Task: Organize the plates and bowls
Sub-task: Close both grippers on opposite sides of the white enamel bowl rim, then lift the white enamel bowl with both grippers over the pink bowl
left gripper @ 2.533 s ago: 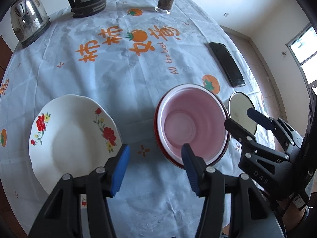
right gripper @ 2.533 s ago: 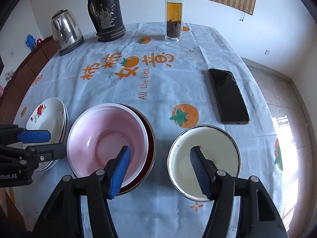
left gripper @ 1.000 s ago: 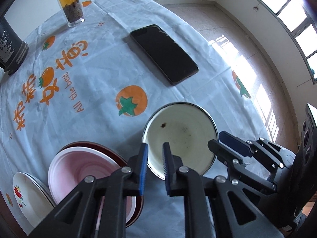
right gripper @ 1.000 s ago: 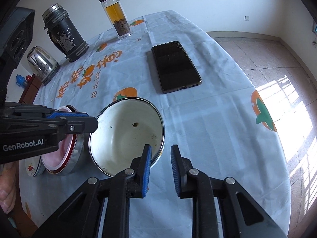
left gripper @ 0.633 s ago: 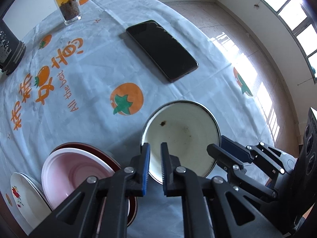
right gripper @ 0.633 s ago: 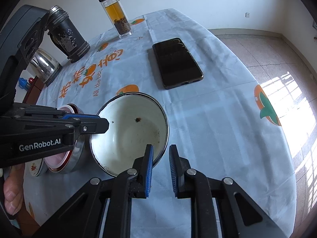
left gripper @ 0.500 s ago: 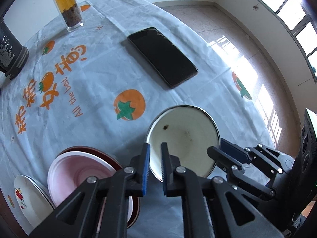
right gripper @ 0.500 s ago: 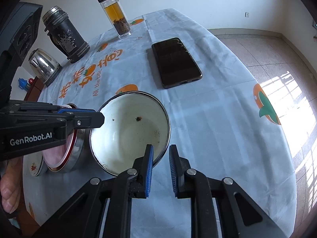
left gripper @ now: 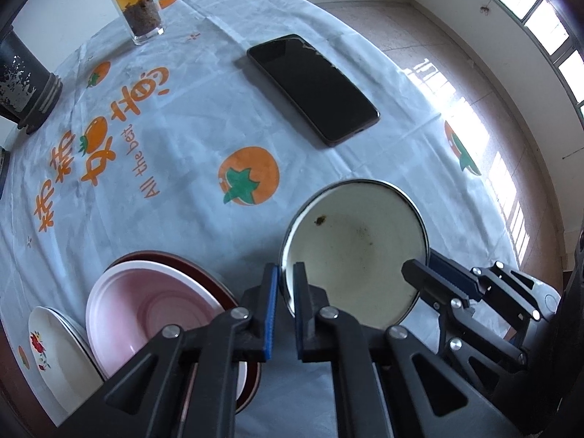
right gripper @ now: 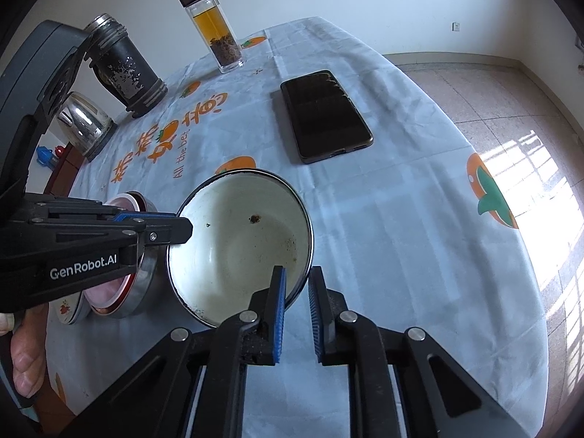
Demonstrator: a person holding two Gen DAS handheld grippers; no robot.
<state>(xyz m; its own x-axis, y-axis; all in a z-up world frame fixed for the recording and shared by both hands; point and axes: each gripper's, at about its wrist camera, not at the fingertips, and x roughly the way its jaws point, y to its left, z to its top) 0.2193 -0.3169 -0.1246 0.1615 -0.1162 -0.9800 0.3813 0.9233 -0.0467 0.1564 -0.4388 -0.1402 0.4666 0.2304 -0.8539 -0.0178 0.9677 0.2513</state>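
Both tools had left the pink bowl (left gripper: 153,306) and plates, closed from wide open, and now gripped the white bowl (left gripper: 357,244) by its rim: the left tool (left gripper: 285,284) was clenched on the rim nearest the pink stack, the right tool (right gripper: 296,292) clenched on the opposite rim. White bowl sat tilted between them, and it seemed lifted off the desk (left gripper: 189,146), just beside the pink bowl. To do this step well, I judged both tools should keep level with each other, carry the bowl over the pink one, lower it centred so it nests, and only then let go; an uneven lift could slip the thin rim out of a pad. Counted: one white bowl, one pink bowl on one red-rimmed dish (left gripper: 226,292), a stack of flowered plates (left gripper: 51,350) whose number I could not tell, one phone (left gripper: 314,87), one tea bottle (left gripper: 133,0), one flask (right gripper: 124,69), one kettle (right gripper: 85,124).
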